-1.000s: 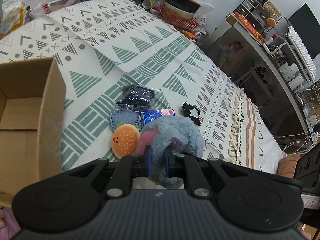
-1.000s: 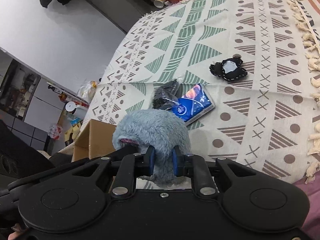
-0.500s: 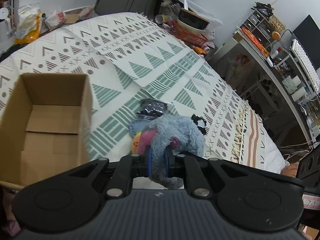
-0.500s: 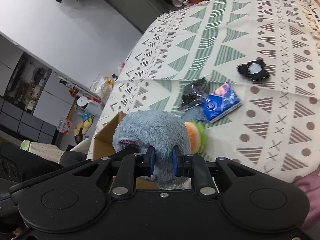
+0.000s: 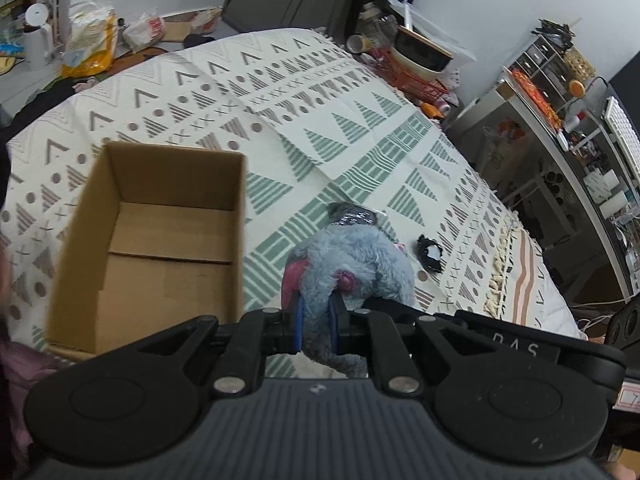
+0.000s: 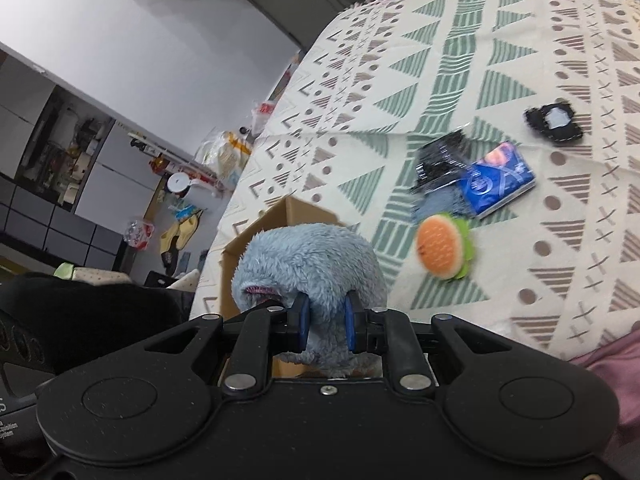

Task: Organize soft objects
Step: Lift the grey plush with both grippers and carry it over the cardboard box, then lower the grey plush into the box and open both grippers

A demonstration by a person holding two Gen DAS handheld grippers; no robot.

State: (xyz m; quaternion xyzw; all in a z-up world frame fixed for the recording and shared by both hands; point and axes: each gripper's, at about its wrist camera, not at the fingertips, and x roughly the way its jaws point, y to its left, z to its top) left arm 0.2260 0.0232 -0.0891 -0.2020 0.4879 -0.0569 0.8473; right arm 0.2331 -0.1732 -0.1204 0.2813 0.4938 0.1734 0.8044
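Observation:
A grey-blue plush toy [image 5: 352,264] with pink ears hangs above the patterned bedspread, held from both sides. My left gripper [image 5: 315,322] is shut on it, and my right gripper [image 6: 325,322] is shut on the same plush toy [image 6: 308,264]. An open, empty cardboard box [image 5: 160,240] stands on the bed just left of the toy; its corner [image 6: 280,216] shows behind the toy in the right wrist view. On the bedspread lie a burger-shaped plush [image 6: 442,248], a blue packet [image 6: 496,184], a black plastic bag [image 6: 440,160] and a small black-and-white piece [image 6: 554,120].
The bedspread [image 5: 320,120] has a tasselled edge [image 5: 500,264] on the right. Beyond it stands a cluttered desk with shelves [image 5: 560,112]. A red basket with a bowl [image 5: 420,68] and bags [image 5: 88,44] crowd the far end. A pink cloth [image 6: 600,368] lies at the near right.
Both grippers have lifted the plush toy higher and carried it left toward the box. More of the box's inside shows now, and the burger plush has come into view beneath.

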